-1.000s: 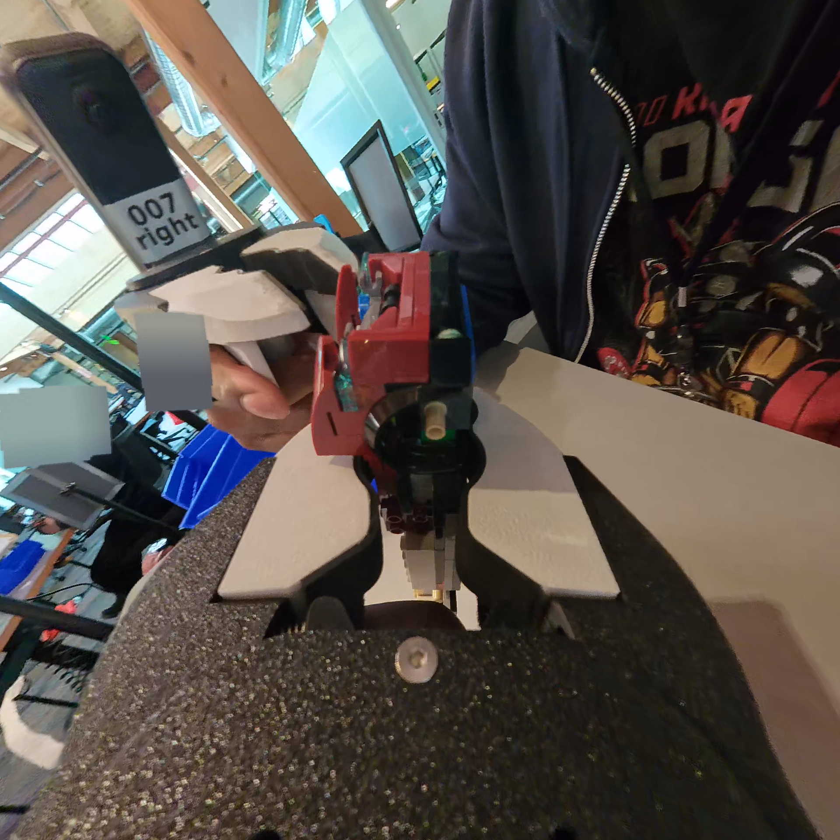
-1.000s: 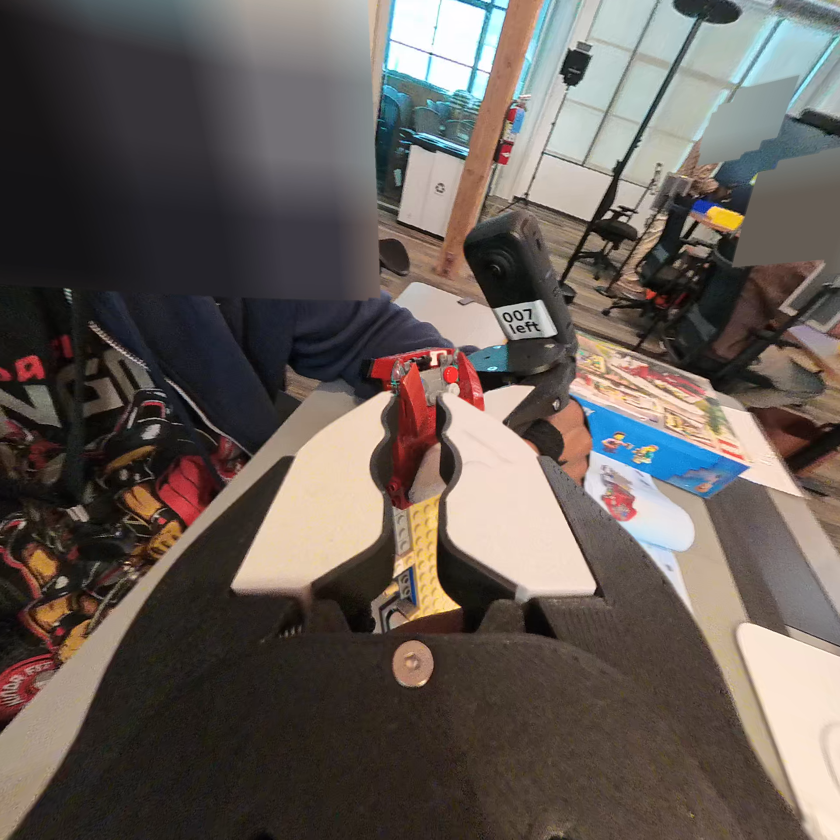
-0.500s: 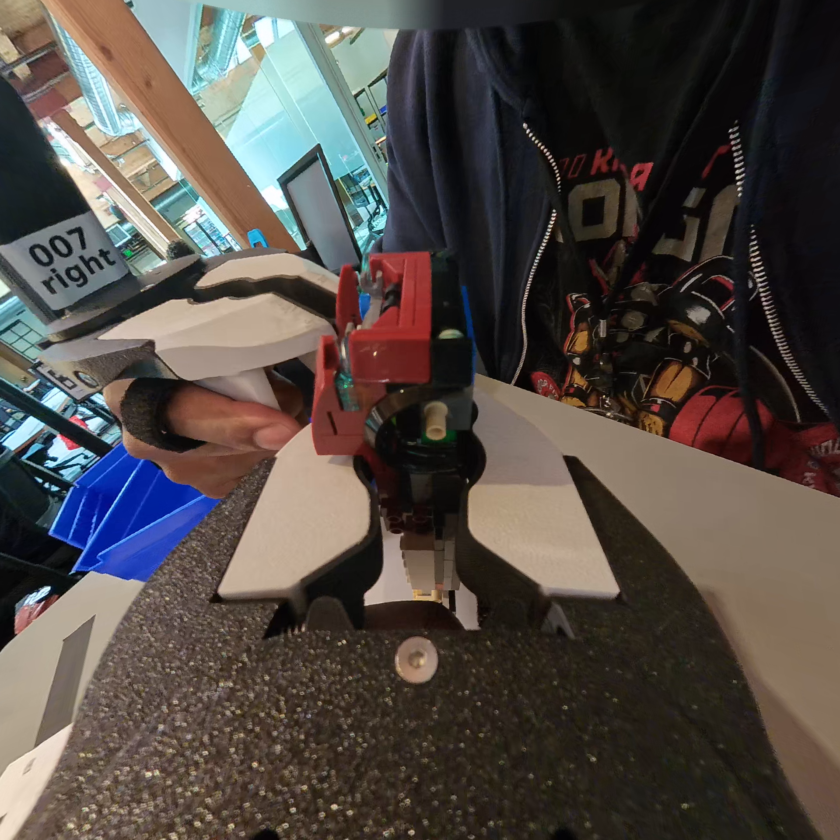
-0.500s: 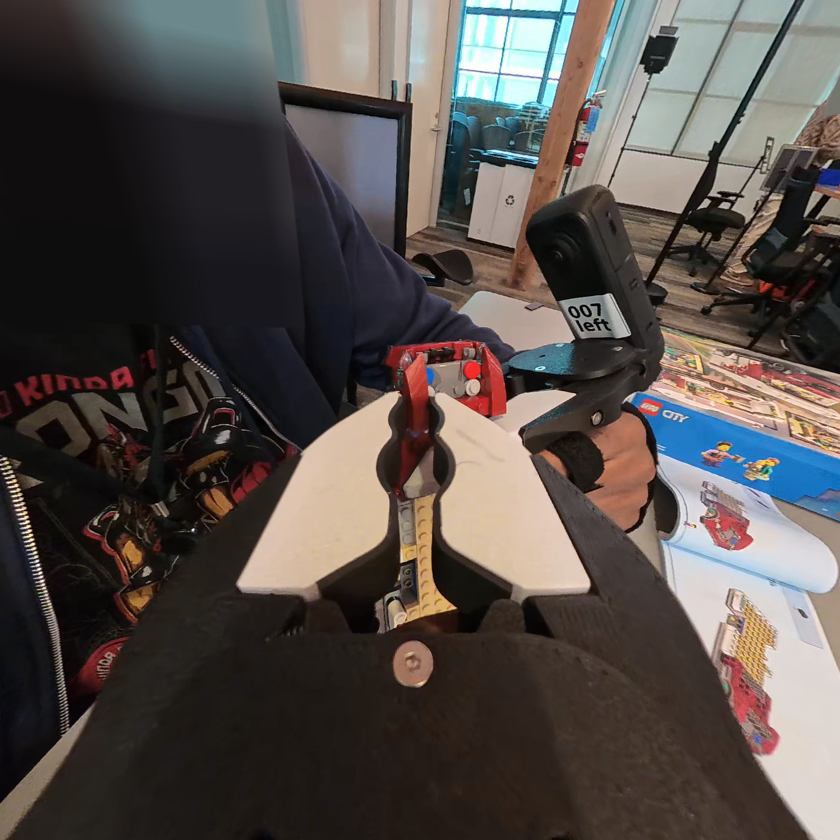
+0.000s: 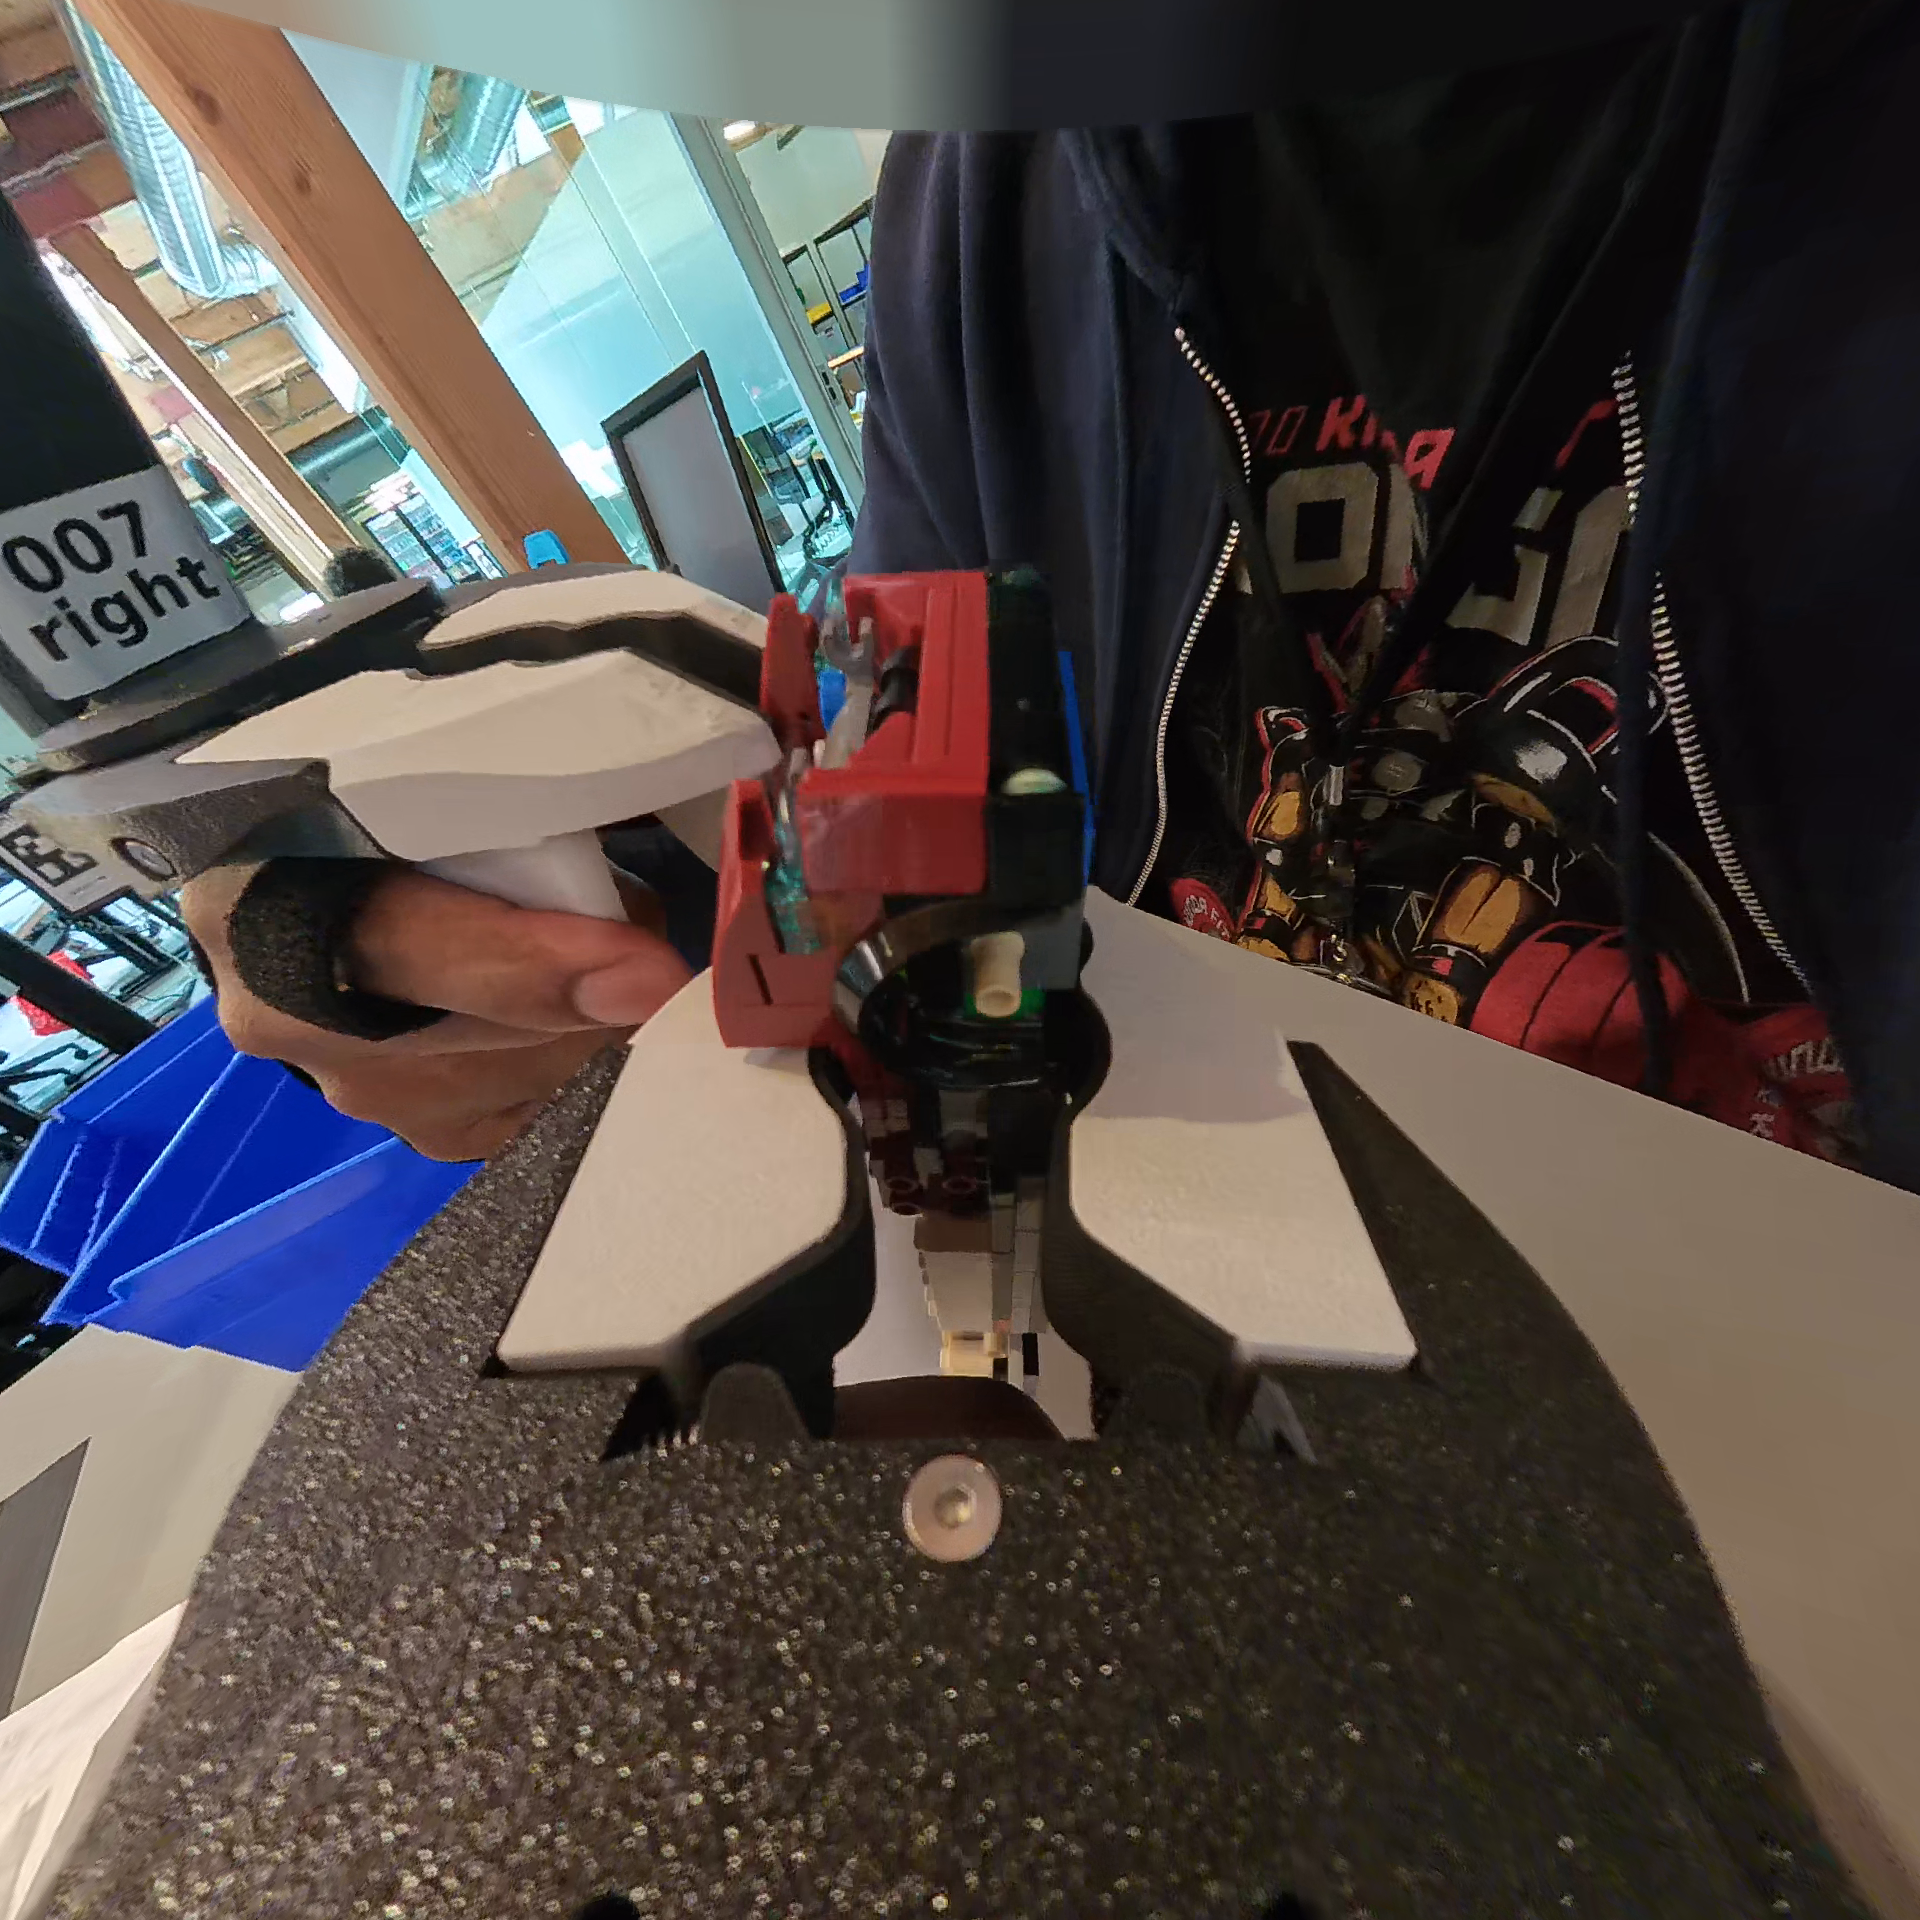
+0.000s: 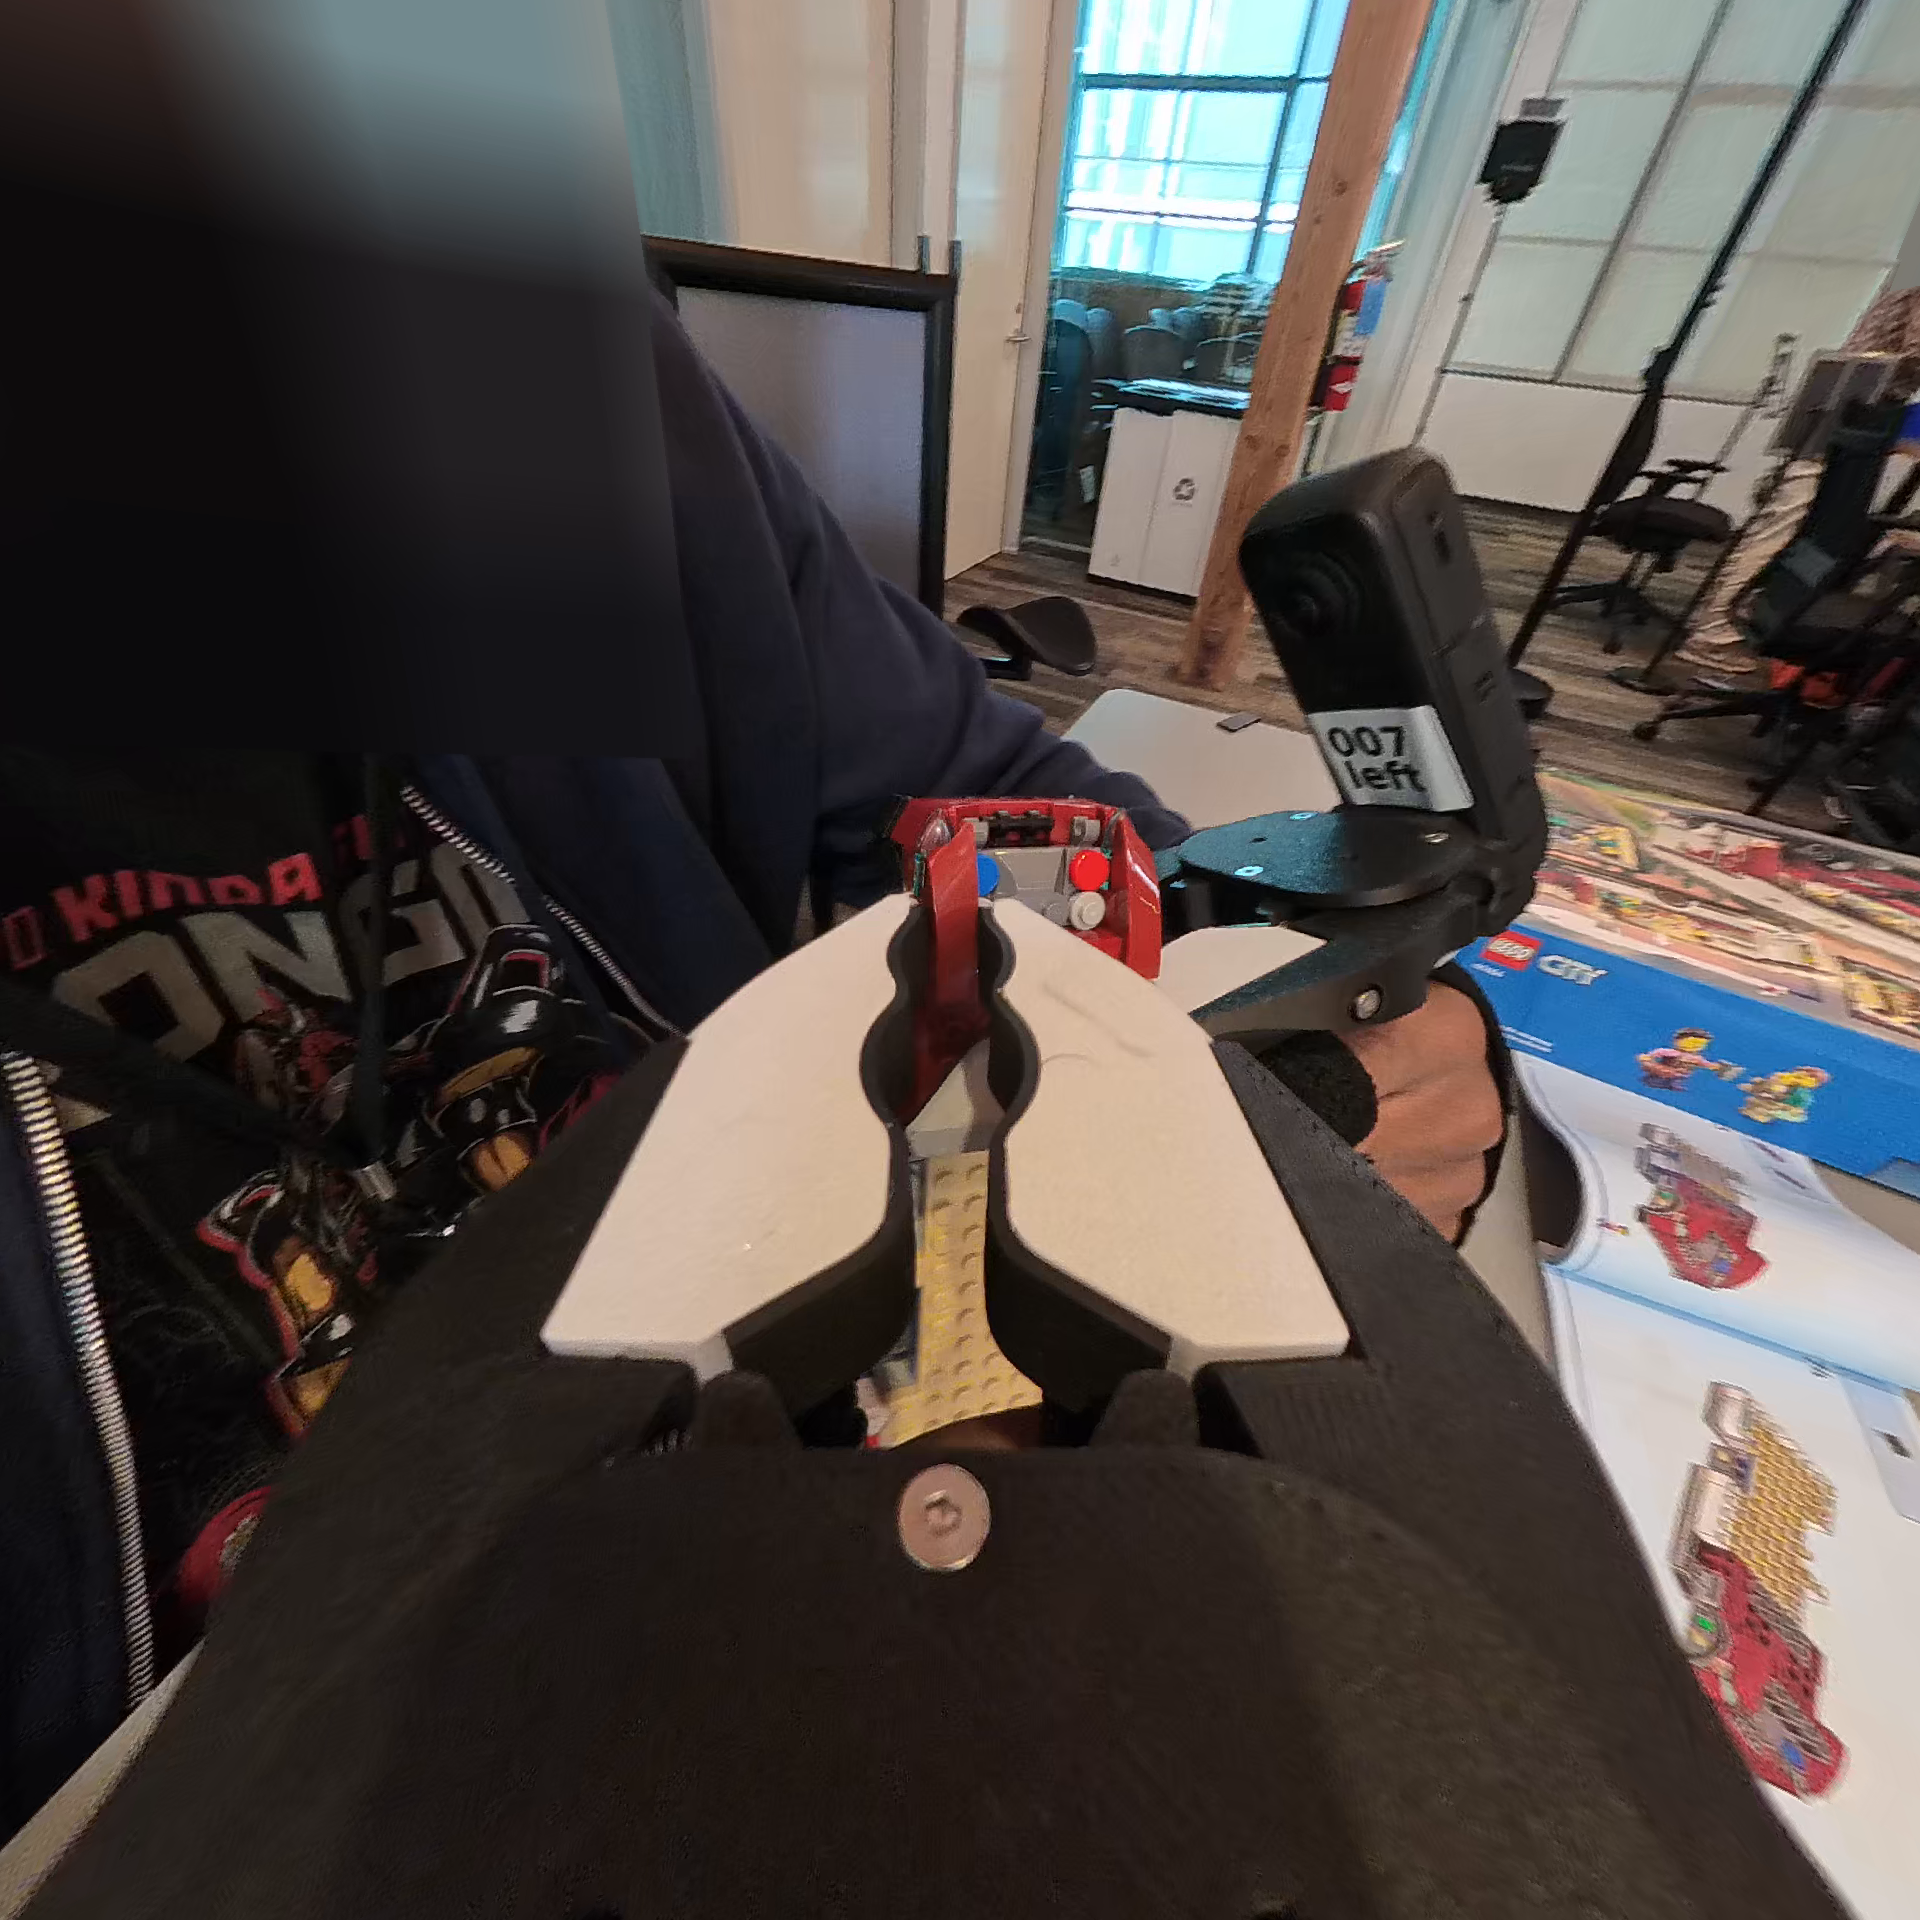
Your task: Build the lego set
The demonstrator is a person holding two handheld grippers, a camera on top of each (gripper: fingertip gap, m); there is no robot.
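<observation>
1. The red and black brick-built vehicle [image 5: 914,790] was held off the bench [image 5: 1455,1122], straight ahead of the left claw [image 5: 961,1049], whose two fingers were pressed on the dark lower body with a medium gap between them.
2. Its red side panel [image 6: 951,966] was pinched between the narrowly set fingers of the right claw [image 6: 948,1023], which reached in from the left claw's left; a yellow studded plate [image 6: 951,1288] showed farther back between those fingers.
3. Compared with a second before, the grips of both claws were unchanged: the same parts were clamped and no piece had come off or been added.
4. What had changed was the pose: the pair had been swung round together, so the person's dark hooded jacket [image 5: 1351,520] filled more of the space beyond the left claw, and the right claw's camera post had slid toward the edge of the left wrist view.
5. To the right claw's right, an open instruction booklet [image 6: 1714,1351] and a blue set box [image 6: 1714,1039] lay on the bench, nearer than before.
</observation>
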